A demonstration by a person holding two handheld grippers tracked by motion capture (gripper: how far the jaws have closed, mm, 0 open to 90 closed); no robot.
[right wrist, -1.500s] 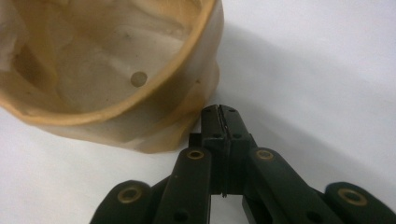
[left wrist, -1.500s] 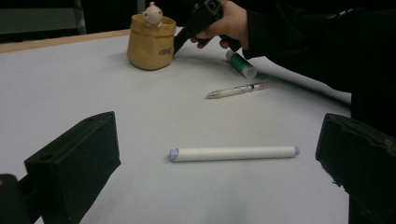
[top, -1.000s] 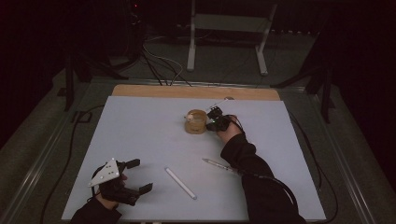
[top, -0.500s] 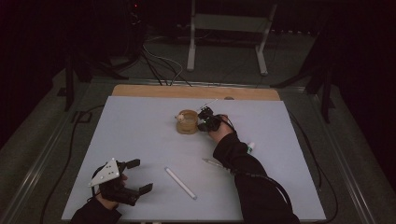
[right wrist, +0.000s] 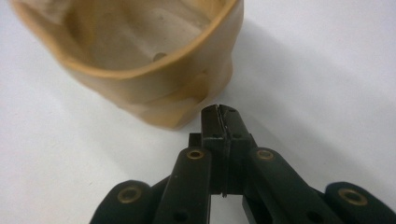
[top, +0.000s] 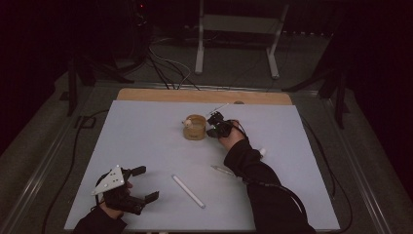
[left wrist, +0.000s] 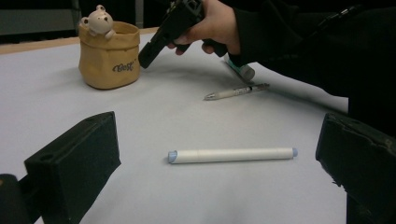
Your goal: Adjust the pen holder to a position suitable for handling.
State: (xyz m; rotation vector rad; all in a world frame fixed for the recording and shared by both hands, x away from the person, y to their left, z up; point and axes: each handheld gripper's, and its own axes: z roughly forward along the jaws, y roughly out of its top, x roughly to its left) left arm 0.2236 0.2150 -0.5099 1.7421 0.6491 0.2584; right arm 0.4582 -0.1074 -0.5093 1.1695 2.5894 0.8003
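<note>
Room: the cup [top: 195, 127] stands mid-table toward the far edge, bare white table [top: 146, 136] on every side.
Cup: upright, mouth up, bear figure on its rim.
Right gripper [top: 213, 126]: just beside the cup's wall, jaws clenched on nothing.
Left gripper [top: 142, 183]: near edge, jaws spread wide, nothing between.
Marker [top: 188, 191]: lies flat, long axis diagonal.
Pen [top: 222, 170]: beside the sleeve.

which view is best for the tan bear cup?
Left gripper view: the tan bear cup stands whole and side-on, with its bear figure and printed lettering readable. The right gripper view shows a close crop of its rim and inside, right by the shut right gripper. The high view shows it small and dim on the table.
</note>
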